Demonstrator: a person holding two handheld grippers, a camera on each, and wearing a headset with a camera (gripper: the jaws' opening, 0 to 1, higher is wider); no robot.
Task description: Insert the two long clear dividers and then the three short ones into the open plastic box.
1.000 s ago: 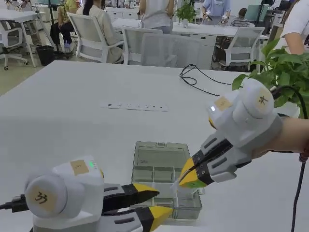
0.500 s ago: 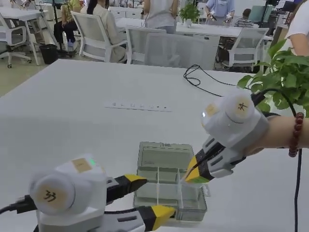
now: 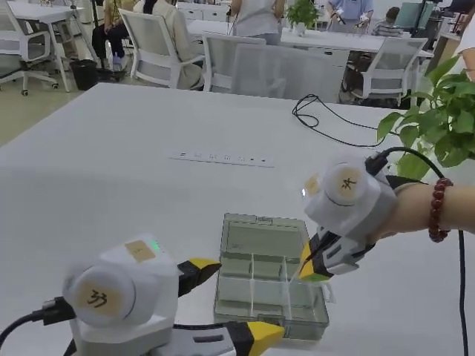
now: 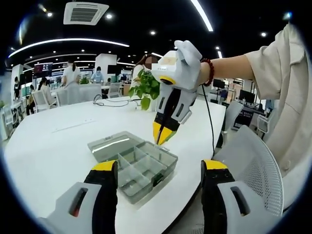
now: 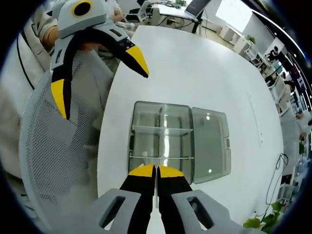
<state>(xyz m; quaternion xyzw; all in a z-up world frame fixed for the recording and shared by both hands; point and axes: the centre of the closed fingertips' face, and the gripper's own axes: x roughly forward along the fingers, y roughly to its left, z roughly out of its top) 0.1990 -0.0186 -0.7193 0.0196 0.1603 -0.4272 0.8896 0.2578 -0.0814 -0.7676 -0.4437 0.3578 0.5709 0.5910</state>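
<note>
Right gripper (image 3: 310, 268), jaws pressed together on what appears to be a thin clear divider (image 3: 319, 288), poised over one side of the open plastic box (image 3: 297, 328). Step judged: seating a short divider. The next move calls for a straight vertical descent into its slots. Left gripper (image 3: 243, 298) hangs open beside the box, which lies near the table (image 3: 133, 185) edge, with ample free surface beyond.

Plastic box (image 3: 272, 327) sits open on the white surface (image 3: 111, 193), its lid (image 3: 263, 239) laid flat behind it and seated dividers (image 3: 252, 276) standing upright inside. My right tool (image 3: 313, 268) points down over the box's right edge, yellow tips pinched on a thin clear divider (image 3: 325, 292) that is hard to make out. My left tool (image 3: 231, 300) lies low at the box's near-left corner, jaws spread wide.
</note>
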